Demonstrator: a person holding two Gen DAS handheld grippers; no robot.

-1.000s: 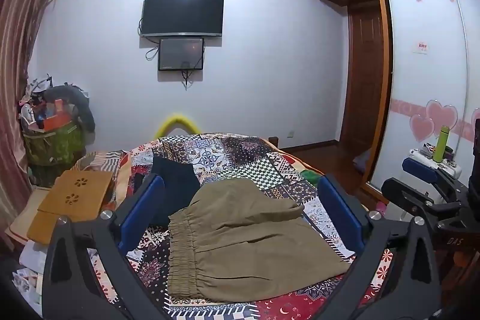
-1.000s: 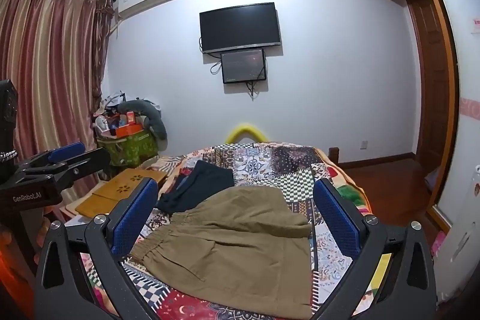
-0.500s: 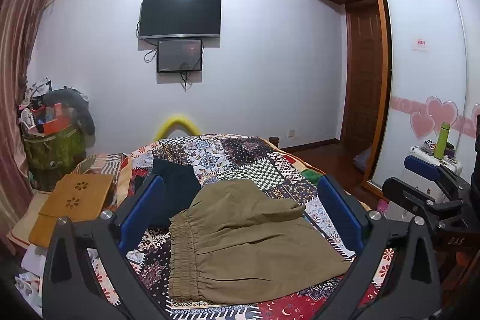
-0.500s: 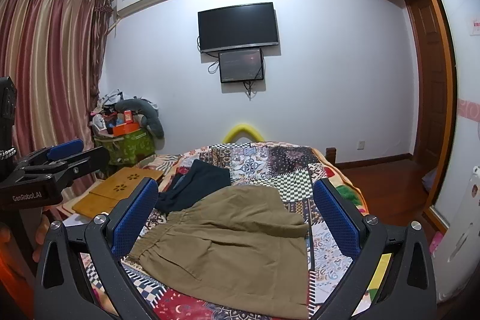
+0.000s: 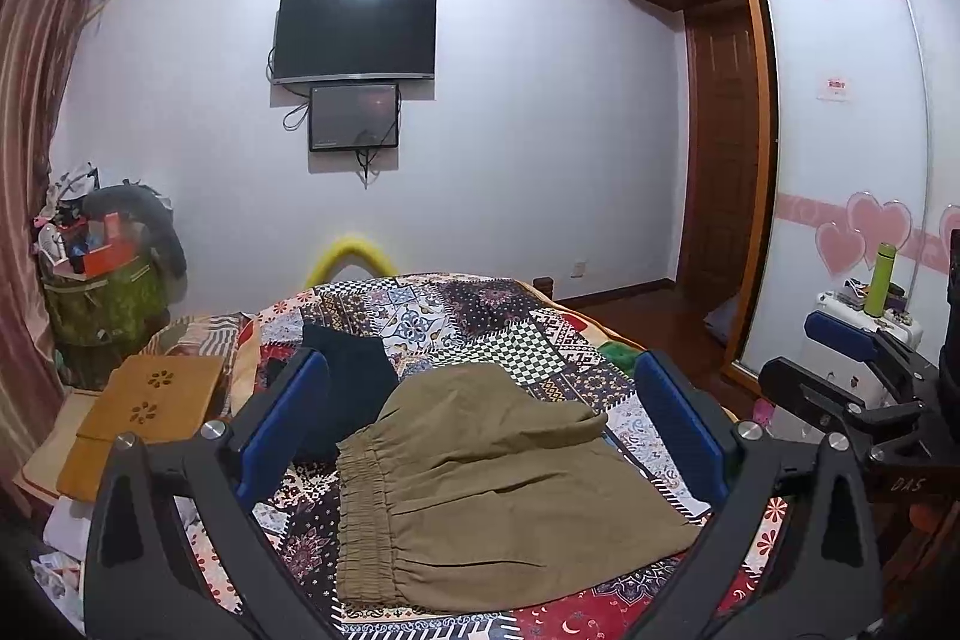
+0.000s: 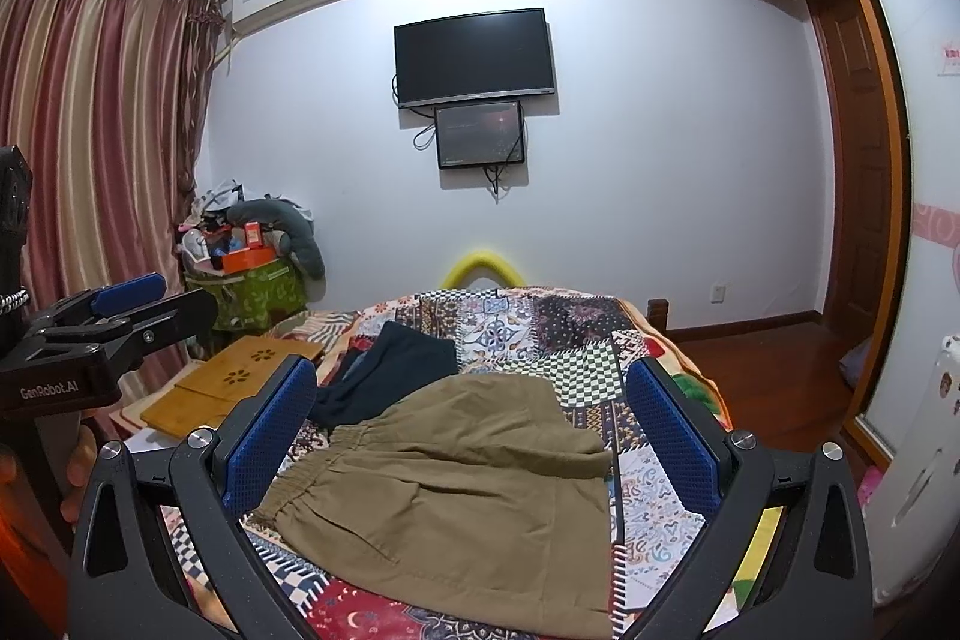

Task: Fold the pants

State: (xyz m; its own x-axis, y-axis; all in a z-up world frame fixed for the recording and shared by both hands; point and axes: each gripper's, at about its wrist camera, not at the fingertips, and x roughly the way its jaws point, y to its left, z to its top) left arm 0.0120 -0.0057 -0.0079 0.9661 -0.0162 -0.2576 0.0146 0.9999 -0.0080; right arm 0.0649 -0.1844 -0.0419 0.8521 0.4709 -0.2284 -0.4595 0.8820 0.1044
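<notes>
Pants lie folded on the bed, near its front edge. They are brown-green, and the stretchy waistband is on the left side. A dark cloth lies behind them, closer to the bed's left edge, with its near end touching or tucked behind the waistband.

The left gripper is held up in the air over the front of the bed. Its two blue fingers are spread wide, and nothing is between them. The right gripper is up in the air too, just beside the left one, with its blue fingers wide apart and holding nothing. Neither one touches the pants.

A wooden tray sits off the bed's left edge. A TV hangs on the back wall.
</notes>
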